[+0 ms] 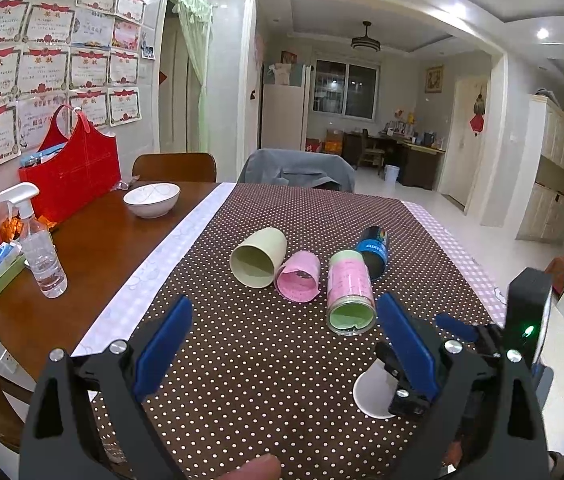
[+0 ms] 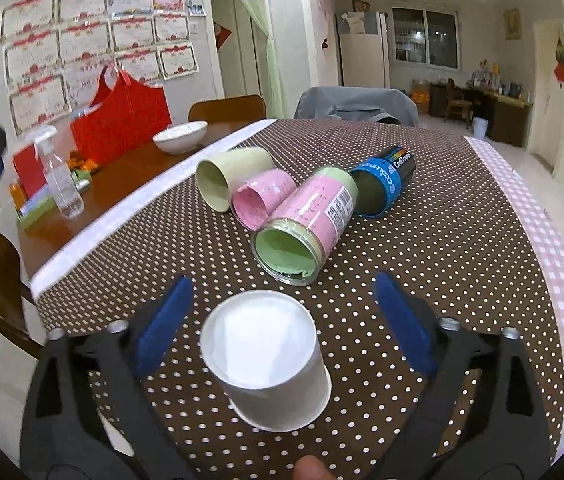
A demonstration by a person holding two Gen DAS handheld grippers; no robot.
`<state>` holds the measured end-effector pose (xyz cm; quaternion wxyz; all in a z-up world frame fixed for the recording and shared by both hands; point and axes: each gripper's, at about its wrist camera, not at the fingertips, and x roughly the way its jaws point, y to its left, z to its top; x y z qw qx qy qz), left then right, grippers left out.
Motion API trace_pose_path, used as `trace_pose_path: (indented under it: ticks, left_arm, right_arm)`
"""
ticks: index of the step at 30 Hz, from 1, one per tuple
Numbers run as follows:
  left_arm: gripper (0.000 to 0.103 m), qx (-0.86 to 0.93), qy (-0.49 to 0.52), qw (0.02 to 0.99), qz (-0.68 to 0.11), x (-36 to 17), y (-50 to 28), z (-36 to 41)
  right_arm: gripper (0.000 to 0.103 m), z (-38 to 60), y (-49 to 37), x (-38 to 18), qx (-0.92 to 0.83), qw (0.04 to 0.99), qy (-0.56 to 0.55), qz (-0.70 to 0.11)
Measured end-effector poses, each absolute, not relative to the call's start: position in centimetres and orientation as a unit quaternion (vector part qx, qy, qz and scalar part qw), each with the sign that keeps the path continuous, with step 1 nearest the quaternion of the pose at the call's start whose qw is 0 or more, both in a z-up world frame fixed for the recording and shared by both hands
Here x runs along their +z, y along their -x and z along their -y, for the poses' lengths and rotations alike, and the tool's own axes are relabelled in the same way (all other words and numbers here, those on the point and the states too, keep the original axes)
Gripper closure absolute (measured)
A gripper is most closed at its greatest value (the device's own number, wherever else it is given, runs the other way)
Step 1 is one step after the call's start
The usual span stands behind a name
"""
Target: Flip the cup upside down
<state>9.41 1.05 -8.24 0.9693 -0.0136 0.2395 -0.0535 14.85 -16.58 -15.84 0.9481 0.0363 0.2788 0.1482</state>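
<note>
A white paper cup (image 2: 268, 364) stands upside down on the dotted brown tablecloth (image 2: 422, 248), flat bottom up, between the open jaws of my right gripper (image 2: 282, 312); the fingers (image 2: 166, 320) do not touch it. In the left wrist view the same cup (image 1: 372, 394) shows partly, behind the right gripper's body at the lower right. My left gripper (image 1: 282, 340) is open and empty over the cloth, short of the lying containers.
Lying on the cloth: a pale green cup (image 1: 258, 256), a pink cup (image 1: 298, 276), a pink-labelled jar (image 1: 350, 292) and a blue-black can (image 1: 374, 250). A white bowl (image 1: 152, 199), spray bottle (image 1: 40, 248) and red bag (image 1: 74, 168) stand at left.
</note>
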Motion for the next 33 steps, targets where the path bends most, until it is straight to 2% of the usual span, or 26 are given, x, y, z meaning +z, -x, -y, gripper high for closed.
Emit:
trace_pose_path:
  ticks: [20, 33]
  left_arm:
    - [0.011, -0.054, -0.001, 0.975, -0.217, -6.2, -7.3, 0.7]
    - [0.010, -0.044, -0.021, 0.979, -0.199, -3.8, -5.1, 1.8]
  right_arm:
    - [0.006, 19.4, -12.0, -8.6, 0.128, 0.950, -0.098, -0.267]
    - [0.006, 21.2, -8.0, -3.7, 0.094, 0.965, -0.086, -0.230]
